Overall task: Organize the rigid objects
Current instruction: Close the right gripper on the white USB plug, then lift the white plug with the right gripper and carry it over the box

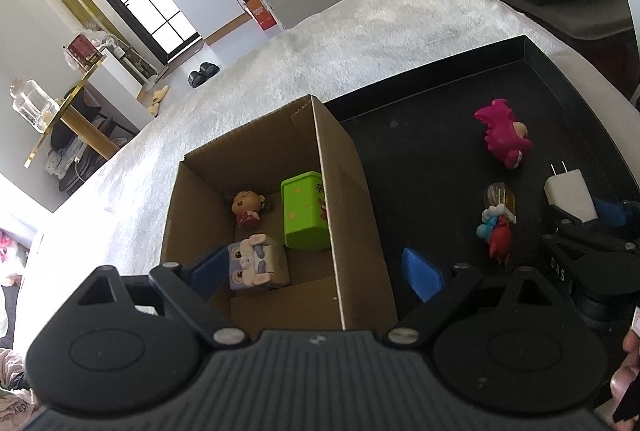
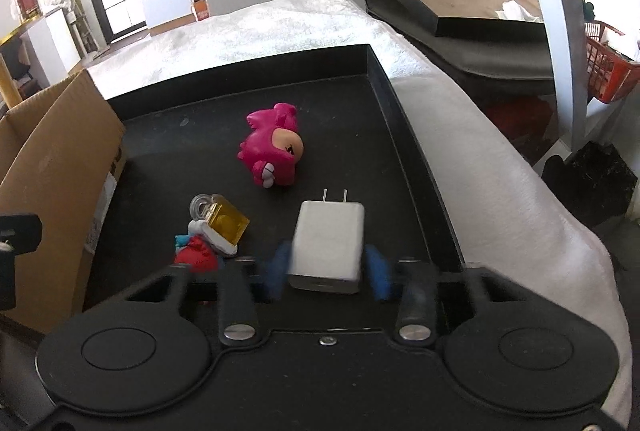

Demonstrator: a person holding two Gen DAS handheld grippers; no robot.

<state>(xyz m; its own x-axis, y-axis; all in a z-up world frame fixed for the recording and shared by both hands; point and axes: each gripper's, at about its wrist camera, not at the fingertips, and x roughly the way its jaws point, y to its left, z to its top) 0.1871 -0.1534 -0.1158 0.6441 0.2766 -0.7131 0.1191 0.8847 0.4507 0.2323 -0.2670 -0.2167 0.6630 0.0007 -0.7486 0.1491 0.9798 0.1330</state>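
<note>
1. Left gripper (image 1: 316,271) hangs with its blue pads spread wide and empty, one pad inside the cardboard box (image 1: 352,191), the other outside over the black tray (image 1: 420,159). It should stay clear of the box wall, so that it does not shove the box along the white towel (image 1: 360,43).
2. Inside the box lie a baby figurine (image 1: 248,209), a green block (image 1: 305,209) and a grey rabbit cube (image 1: 258,263); free floor shows at the near side, a fair landing spot by my judgement.
3. On the tray, left to right, remain a Smurf figure with a yellow cube (image 2: 212,235), a pink dinosaur toy (image 2: 274,157), and the white charger (image 2: 328,245).
4. Right gripper (image 2: 328,267) has its blue fingers (image 2: 378,273) close against both flanks of the charger; motion blur hides whether they press fully, yet the grip looks made.
5. To do this step well, hold the squeeze on the flat sides, near the body's middle, prongs pointing away.
6. Lift straight up before crossing left, clearing the tray rim, the Smurf figure and the box edge.
7. Let go low over the box's free floor, so nothing bounces.
</note>
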